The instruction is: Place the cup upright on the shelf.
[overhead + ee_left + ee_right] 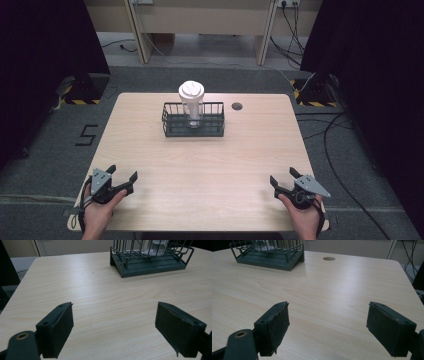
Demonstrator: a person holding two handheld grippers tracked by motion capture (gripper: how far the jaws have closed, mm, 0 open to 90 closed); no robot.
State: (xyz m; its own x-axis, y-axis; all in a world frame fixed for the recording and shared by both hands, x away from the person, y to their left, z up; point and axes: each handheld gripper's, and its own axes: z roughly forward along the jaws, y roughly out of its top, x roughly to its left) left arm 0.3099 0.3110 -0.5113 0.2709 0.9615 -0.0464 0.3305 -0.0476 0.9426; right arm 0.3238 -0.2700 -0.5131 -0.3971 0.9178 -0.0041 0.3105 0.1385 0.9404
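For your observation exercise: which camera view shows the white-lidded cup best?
The high view: the cup stands whole and upright in the wire rack. Both gripper views catch just its clear base behind the bars.

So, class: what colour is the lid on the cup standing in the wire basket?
White. The lid shows best in the high view, atop the cup in the dark wire basket.

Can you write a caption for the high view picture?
Two open grippers wait at the table's near edge; a cup stands in the rack.
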